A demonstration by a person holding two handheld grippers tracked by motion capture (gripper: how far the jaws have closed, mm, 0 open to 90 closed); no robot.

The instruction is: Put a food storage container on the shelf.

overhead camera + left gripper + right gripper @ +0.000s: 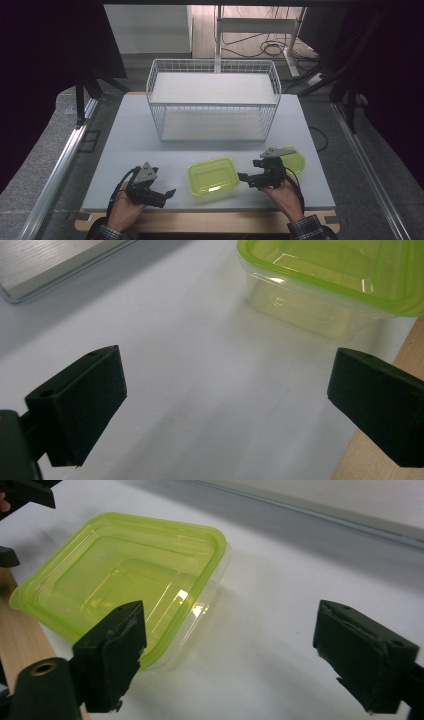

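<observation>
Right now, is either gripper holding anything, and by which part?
Nothing is held. The left gripper and the right gripper both stand open on either side of the green box, with only bare table between their jaws.

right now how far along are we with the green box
Done: the green lidded container sits shut on the table. In hand: nothing; left gripper and right gripper flank it, jaws open, not touching. Left: probably gripping it and moving it to the wire basket, which looks empty.

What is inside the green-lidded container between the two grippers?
Through the container's translucent green lid and clear walls, nothing shows inside; glare on the lid hides a small patch.
</observation>
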